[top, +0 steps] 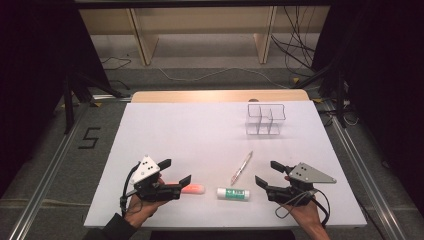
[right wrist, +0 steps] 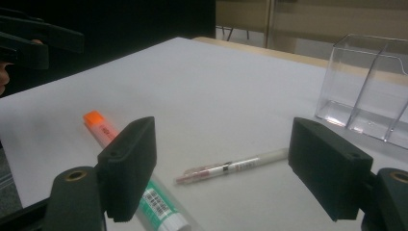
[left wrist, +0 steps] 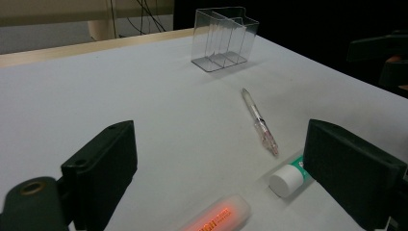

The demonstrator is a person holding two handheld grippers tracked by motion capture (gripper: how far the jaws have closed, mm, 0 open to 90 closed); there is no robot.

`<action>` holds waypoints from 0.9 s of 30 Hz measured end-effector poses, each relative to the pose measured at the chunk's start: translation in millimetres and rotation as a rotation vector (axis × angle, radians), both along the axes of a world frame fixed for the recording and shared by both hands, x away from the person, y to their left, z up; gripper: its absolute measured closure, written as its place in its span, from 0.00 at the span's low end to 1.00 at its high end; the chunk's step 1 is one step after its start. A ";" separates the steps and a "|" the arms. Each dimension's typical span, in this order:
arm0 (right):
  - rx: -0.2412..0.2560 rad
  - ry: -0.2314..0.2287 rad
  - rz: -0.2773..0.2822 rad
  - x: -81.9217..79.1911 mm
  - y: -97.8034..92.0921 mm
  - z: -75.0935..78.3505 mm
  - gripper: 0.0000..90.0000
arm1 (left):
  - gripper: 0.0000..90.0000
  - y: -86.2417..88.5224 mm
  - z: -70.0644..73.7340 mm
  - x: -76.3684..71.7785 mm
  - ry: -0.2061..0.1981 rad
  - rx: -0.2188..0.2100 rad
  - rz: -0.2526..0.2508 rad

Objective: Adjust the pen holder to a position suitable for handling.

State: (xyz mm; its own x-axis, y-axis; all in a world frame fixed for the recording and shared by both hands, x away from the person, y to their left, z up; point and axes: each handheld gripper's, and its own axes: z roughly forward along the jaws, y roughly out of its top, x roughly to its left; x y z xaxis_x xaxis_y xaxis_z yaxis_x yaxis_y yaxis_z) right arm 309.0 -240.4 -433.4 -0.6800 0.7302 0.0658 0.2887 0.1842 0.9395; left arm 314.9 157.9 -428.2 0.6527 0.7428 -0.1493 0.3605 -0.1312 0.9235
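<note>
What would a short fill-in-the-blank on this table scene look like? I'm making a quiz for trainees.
1. The pen lies between the glue stick and the clear ____ at the far side.
2. The marker by the left tool is coloured ____.
3. The jaws of the right tool stand ____, holding nothing.
4. The glue stick's label is white and ____.

Missing words: organizer; orange; open; green

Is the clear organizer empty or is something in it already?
Empty. The organizer stands upright with bare compartments; the pen, glue stick and highlighter all lie on the table.
</note>
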 end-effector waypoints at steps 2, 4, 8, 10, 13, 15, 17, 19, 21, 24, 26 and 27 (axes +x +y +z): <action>-0.003 0.000 -0.006 0.0 -0.4 0.3 0.29 | 0.12 0.3 0.0 0.1 0.001 -0.002 0.001; -0.004 0.002 -0.007 0.4 -0.6 0.2 0.29 | 0.12 0.4 0.1 0.1 0.000 -0.002 0.001; -0.013 -0.002 -0.013 0.6 0.2 0.2 0.29 | 0.12 0.6 0.1 0.1 -0.001 0.000 0.003; -0.014 -0.001 -0.015 0.6 0.3 0.3 0.29 | 0.12 0.6 0.1 0.1 -0.001 -0.001 0.003; -0.011 -0.005 -0.032 4.0 0.7 1.6 0.30 | 0.12 0.3 -0.2 0.4 0.000 0.000 0.005; -0.022 -0.014 -0.034 9.1 1.7 3.6 0.30 | 0.12 -0.3 -0.2 0.6 0.001 -0.003 0.009; -0.024 -0.018 -0.036 14.9 2.6 4.9 0.29 | 0.12 -0.2 -0.1 0.4 0.000 0.001 0.007; -0.018 -0.013 -0.037 19.6 2.4 6.5 0.29 | 0.12 0.0 -0.4 0.5 0.002 0.002 0.009; -0.008 -0.007 -0.037 23.0 1.8 8.1 0.29 | 0.12 0.0 -0.5 0.6 0.003 -0.002 0.012; -0.016 -0.009 -0.039 26.5 1.5 8.5 0.29 | 0.12 0.1 -0.4 0.5 0.002 -0.003 0.013; -0.022 -0.007 -0.046 31.1 1.3 8.3 0.30 | 0.12 0.1 -0.2 0.4 0.001 -0.003 0.013; -0.021 -0.003 -0.052 35.3 0.8 8.7 0.30 | 0.12 0.1 -0.2 0.4 0.001 -0.005 0.013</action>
State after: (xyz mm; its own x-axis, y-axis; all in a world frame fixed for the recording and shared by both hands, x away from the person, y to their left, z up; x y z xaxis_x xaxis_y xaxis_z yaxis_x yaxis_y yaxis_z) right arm 344.3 -239.6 -424.7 -0.6412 0.7659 0.0479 0.2953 0.1887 0.9366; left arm 315.3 158.0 -428.4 0.6430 0.7504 -0.1532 0.3628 -0.1222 0.9238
